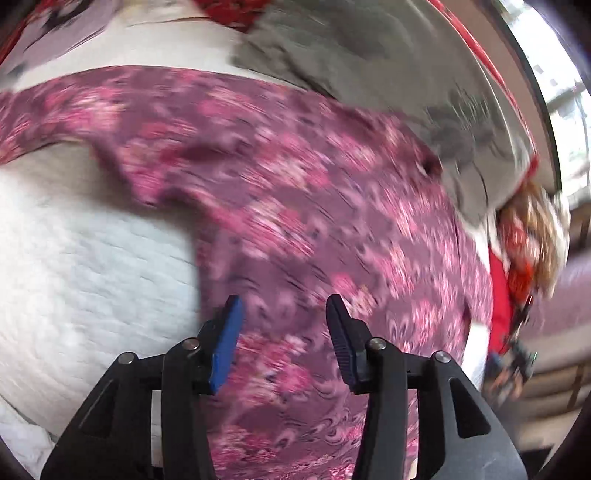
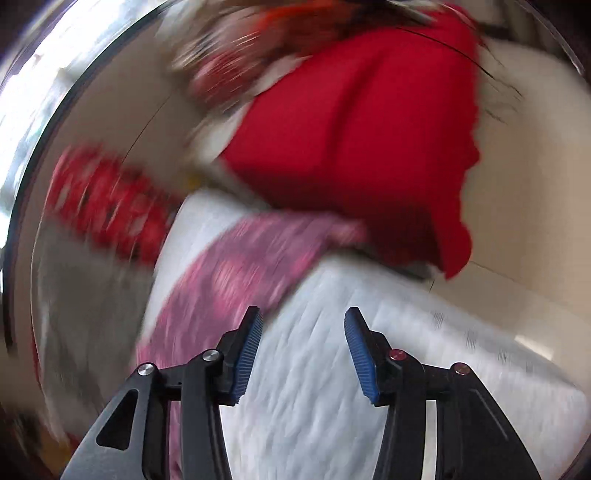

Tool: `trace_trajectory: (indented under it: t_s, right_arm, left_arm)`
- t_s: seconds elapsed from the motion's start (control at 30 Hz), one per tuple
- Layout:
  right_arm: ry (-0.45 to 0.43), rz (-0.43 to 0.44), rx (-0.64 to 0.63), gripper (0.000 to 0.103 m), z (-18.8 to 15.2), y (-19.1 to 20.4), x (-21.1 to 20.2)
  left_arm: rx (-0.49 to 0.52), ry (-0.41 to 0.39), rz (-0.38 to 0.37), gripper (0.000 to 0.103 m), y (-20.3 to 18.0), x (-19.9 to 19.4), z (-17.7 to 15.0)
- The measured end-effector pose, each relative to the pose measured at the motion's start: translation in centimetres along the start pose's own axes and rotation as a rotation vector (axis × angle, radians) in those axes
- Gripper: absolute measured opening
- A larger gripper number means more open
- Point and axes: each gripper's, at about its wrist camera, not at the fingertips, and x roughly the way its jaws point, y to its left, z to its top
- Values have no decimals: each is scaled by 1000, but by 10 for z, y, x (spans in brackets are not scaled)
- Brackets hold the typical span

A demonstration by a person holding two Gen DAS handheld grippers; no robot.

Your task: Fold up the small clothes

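A purple garment with a pink flower print [image 1: 295, 206] lies spread on a white quilted cover [image 1: 92, 266]. My left gripper [image 1: 284, 306] is open and empty just above the garment's lower part. In the right wrist view, a strip of the same garment [image 2: 236, 273] lies on the white cover [image 2: 332, 387] left of my right gripper [image 2: 303, 317], which is open and empty over the cover. Both views are blurred by motion.
A grey cloth [image 1: 369, 55] and a red patterned cloth [image 1: 236, 11] lie beyond the garment. A red cloth [image 2: 362, 147] and red-and-white patterned pieces [image 2: 107, 199] lie ahead of the right gripper. The bed's edge [image 2: 517, 347] and pale floor are at the right.
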Motion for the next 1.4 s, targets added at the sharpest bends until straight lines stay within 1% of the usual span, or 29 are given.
trace_trajectory:
  t_s: [0.07, 0.13, 0.2, 0.27, 0.3, 0.37, 0.43, 0.47, 0.53, 0.57, 0.63, 0.7, 0.77, 0.87, 0.93, 1.03, 1.2, 1.4]
  right_arm:
    - [32, 36, 82, 55, 16, -8, 20]
    - [62, 99, 161, 55, 24, -12, 40]
    - [69, 136, 206, 60, 29, -11, 59]
    - [59, 107, 214, 60, 32, -7, 74]
    - [53, 114, 224, 62, 35, -6, 81]
    - [39, 115, 240, 61, 37, -5, 86]
    - [-16, 147, 242, 37, 38, -4, 81]
    - [-46, 158, 234, 9, 40, -3, 75]
    - [-101, 169, 211, 9, 45, 1, 60]
    - [-136, 184, 183, 9, 46, 6, 49]
    - [-171, 201, 102, 9, 47, 24, 31]
    - [-188, 221, 18, 9, 45, 45, 14]
    - [-179, 261, -56, 9, 36, 69, -1]
    - [-140, 323, -145, 9, 11, 103, -16]
    - [-98, 361, -206, 9, -15, 126, -22]
    - [-28, 396, -293, 9, -56, 160, -20]
    - [112, 445, -420, 9, -141, 214, -11]
    - [264, 508, -533, 9, -241, 265, -3]
  left_arm:
    - [26, 21, -1, 45, -13, 13, -2]
    - [24, 35, -2, 45, -17, 19, -2]
    - [23, 40, -5, 45, -24, 25, -1]
    - [23, 33, 4, 45, -30, 30, 2]
    - [23, 33, 5, 45, -34, 34, 4]
    - [25, 33, 9, 45, -38, 37, 7]
    - [26, 30, 7, 45, -38, 37, 9]
    - [26, 28, 8, 45, -38, 37, 10]
    - [19, 27, -1, 45, -36, 38, 11]
    - [16, 28, -7, 46, -35, 39, 11]
    - [9, 19, -23, 47, -32, 41, 9]
    - [8, 9, -35, 47, -30, 41, 8]
    - [2, 10, -48, 48, -29, 40, 8]
    - [-40, 20, -89, 49, -21, 37, 9]
    - [-71, 26, -117, 49, -16, 35, 8]
    - [-98, 30, -147, 49, -9, 30, 7]
    - [-117, 46, -172, 49, 2, 22, 3]
    - [-131, 38, -198, 49, 18, 9, -2]
